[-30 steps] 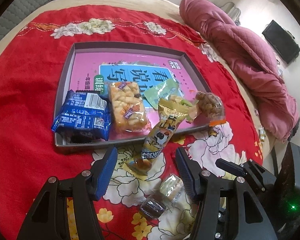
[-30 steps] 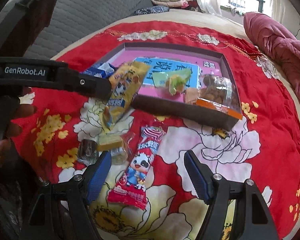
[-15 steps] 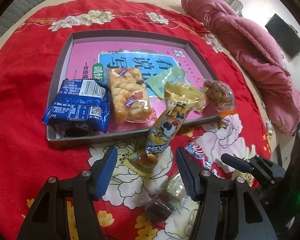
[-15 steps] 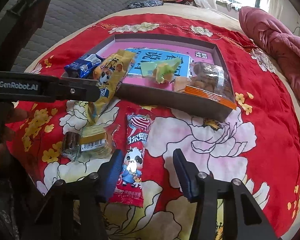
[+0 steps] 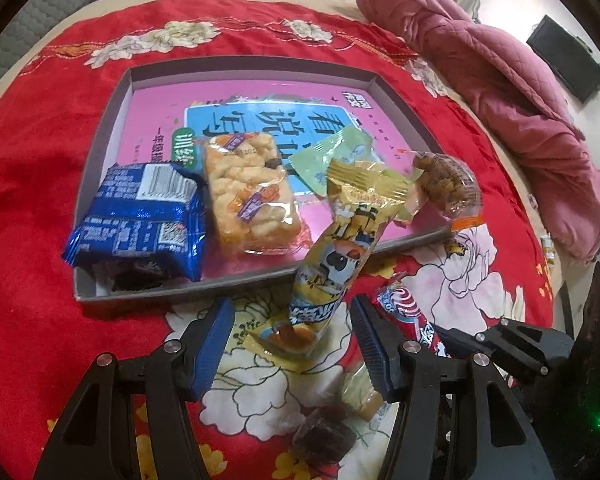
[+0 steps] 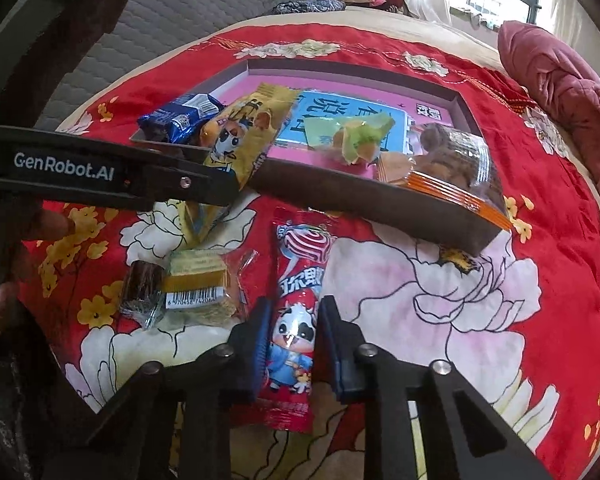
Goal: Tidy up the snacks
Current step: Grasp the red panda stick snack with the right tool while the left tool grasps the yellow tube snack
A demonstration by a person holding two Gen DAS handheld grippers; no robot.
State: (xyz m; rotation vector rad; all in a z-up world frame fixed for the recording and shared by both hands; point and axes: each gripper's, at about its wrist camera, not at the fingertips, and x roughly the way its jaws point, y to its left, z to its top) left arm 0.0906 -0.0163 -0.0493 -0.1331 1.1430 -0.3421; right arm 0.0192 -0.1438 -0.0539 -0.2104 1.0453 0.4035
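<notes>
Tongs, right (image 6: 291,338): we see jaws closing on red panda snack packet (image 6: 296,316), lower centre; left tongs (image 5: 292,338) spread around yellow packet (image 5: 336,256)

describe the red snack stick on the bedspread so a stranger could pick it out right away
Start at the shallow tray on the red floral bedspread. On the cloth before its near wall lies the red snack stick, between the closing jaws of the right gripper. Only it is red, with a cartoon panda and swirled lollipop.

"GenRobot.AI" on left gripper (image 6: 216,188), barcode "6970458742066" on clear-wrapped snack (image 6: 198,284)
</notes>
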